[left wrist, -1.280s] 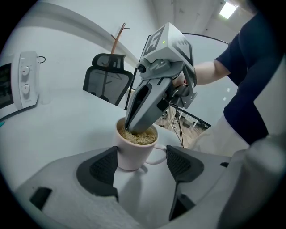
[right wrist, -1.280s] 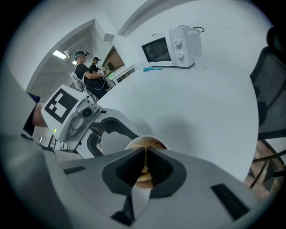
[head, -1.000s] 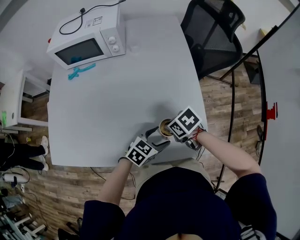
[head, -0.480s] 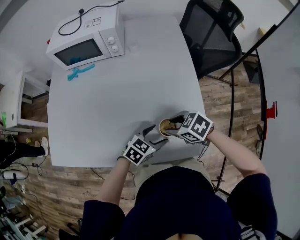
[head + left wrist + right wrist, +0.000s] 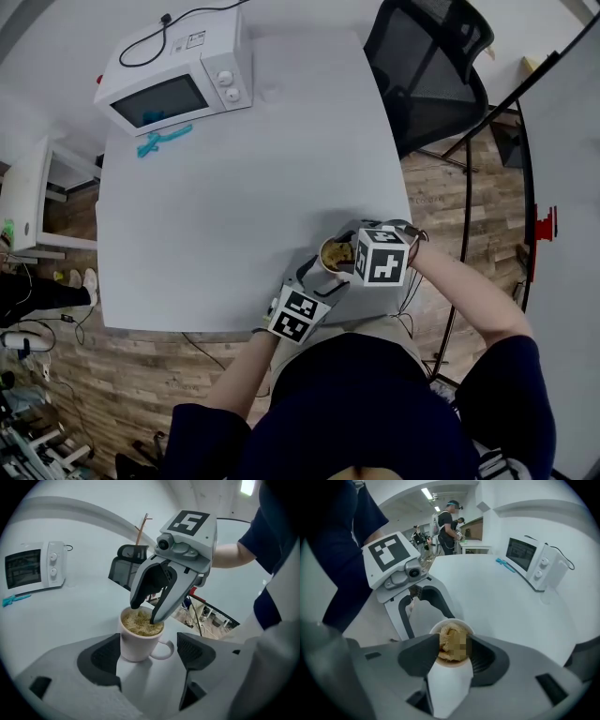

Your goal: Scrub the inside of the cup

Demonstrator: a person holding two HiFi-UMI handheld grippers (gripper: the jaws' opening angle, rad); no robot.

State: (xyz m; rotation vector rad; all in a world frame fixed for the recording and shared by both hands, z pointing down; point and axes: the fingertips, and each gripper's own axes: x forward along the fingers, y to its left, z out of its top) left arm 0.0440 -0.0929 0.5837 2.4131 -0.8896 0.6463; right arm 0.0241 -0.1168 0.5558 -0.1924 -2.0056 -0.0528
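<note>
A white handled cup [image 5: 138,641] stands near the table's front edge, with a golden-brown scouring pad [image 5: 140,623] filling its inside. My left gripper [image 5: 147,654] straddles the cup. Its jaws have just been opening; the left pad lies against the wall and the right pad [image 5: 194,651] stands clear of the handle. My right gripper [image 5: 145,612] points steeply down into the cup [image 5: 451,620]. Its jaws have just been opening, with the pad [image 5: 452,645] loose between the fingertips. From the head view the cup [image 5: 330,255] sits between both grippers.
A white microwave [image 5: 173,80] stands at the table's [image 5: 234,206] far left corner, a teal tool [image 5: 161,142] in front of it. A black office chair [image 5: 427,66] is beyond the right edge. The cup is close to the front edge. People stand far off.
The right gripper has rolled about its own axis above the cup, and its marker cube now faces differently. The left gripper's cube has shifted slightly right and toward the body. The cup has stayed put.
</note>
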